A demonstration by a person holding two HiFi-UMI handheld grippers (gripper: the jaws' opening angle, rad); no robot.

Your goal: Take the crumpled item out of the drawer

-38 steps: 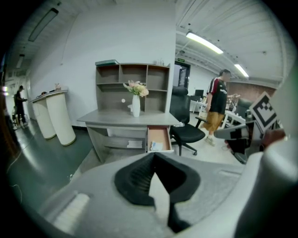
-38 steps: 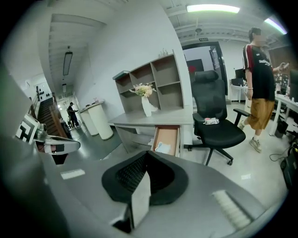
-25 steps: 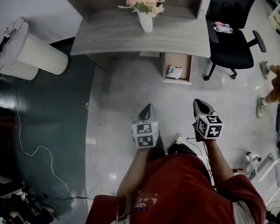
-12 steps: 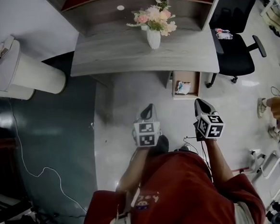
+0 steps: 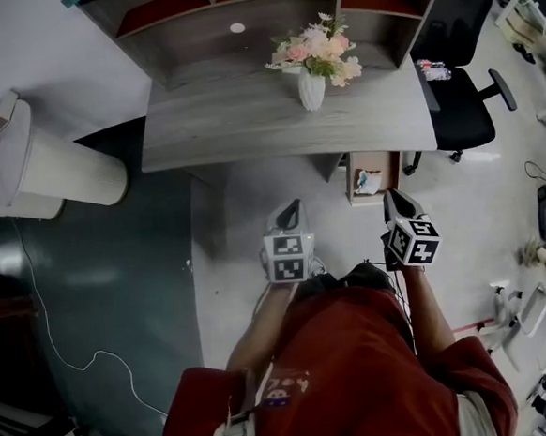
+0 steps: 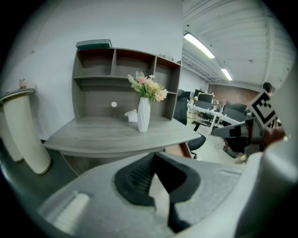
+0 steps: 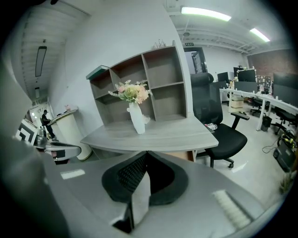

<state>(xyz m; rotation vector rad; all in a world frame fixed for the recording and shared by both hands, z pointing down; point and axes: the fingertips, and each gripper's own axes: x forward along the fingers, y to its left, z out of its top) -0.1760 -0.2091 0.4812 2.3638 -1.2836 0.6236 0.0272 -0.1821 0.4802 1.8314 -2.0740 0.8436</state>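
Observation:
The crumpled white item (image 5: 368, 182) lies in an open wooden drawer (image 5: 355, 180) that sticks out under the right end of the grey desk (image 5: 237, 121). My right gripper (image 5: 390, 195) is shut and empty, its tip just in front of the drawer and a little to its right. My left gripper (image 5: 293, 206) is also shut and empty, further left over the floor. In the left gripper view the jaws (image 6: 154, 155) meet in a point below the desk edge. The right gripper view shows the same of its jaws (image 7: 147, 153); the drawer's contents are hidden there.
A white vase of flowers (image 5: 311, 78) stands on the desk in front of a shelf unit (image 5: 238, 13). A black office chair (image 5: 462, 103) is right of the drawer. A white cylindrical bin (image 5: 57, 168) stands at the left, and a cable (image 5: 77, 355) runs over the dark floor.
The person has walked toward the desk: desk and drawer have come nearer, and the drawer now sits just ahead of the right gripper. Both grippers stay shut.

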